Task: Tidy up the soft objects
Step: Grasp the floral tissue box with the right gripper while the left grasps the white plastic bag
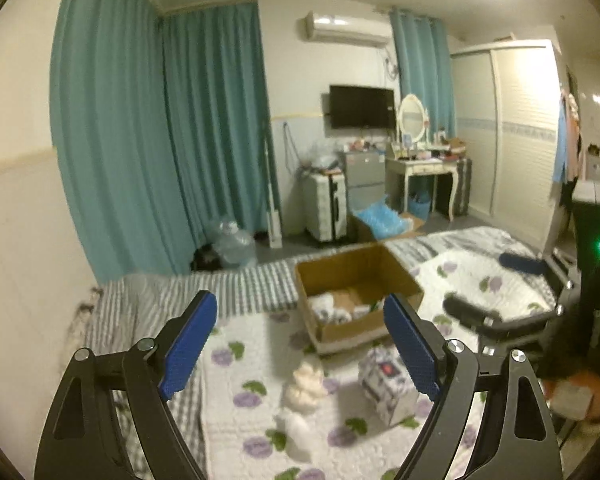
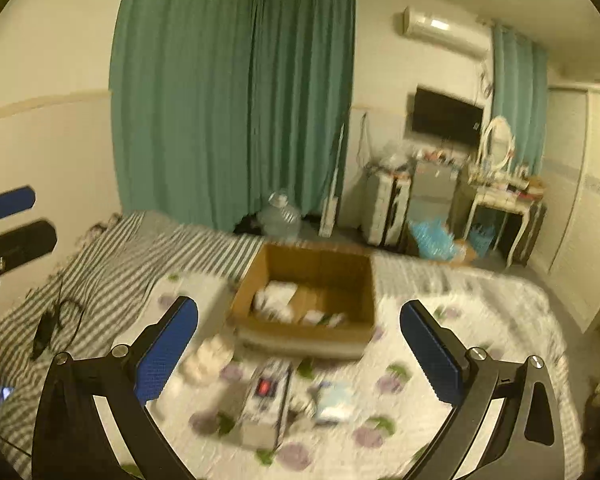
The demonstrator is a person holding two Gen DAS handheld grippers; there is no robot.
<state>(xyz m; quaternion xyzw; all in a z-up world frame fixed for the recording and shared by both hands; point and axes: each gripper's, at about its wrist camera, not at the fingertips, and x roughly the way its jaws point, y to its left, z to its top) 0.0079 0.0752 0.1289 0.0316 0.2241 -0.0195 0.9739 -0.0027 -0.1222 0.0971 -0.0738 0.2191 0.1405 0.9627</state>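
An open cardboard box [image 1: 356,280] [image 2: 312,280] sits on the flowered quilt and holds several white soft things. In front of it lie a cream plush toy [image 1: 306,384] [image 2: 206,360], a white soft lump [image 1: 296,428], a printed tissue pack [image 1: 388,384] [image 2: 266,400] and a small blue-white packet [image 2: 332,400]. My left gripper [image 1: 300,344] hangs above the quilt, open, with nothing between its blue pads. My right gripper [image 2: 300,352] is open and empty too, short of the box. In the left wrist view the right gripper's fingers [image 1: 520,262] show at the right; in the right wrist view the left gripper's fingers [image 2: 8,202] show at the left.
The bed carries a striped blanket [image 2: 112,264] with a black cable [image 2: 56,316] on it. Beyond the bed stand teal curtains [image 1: 160,140], a water jug [image 1: 236,244], a suitcase [image 1: 326,204], a dressing table [image 1: 424,168] and a wardrobe [image 1: 516,136].
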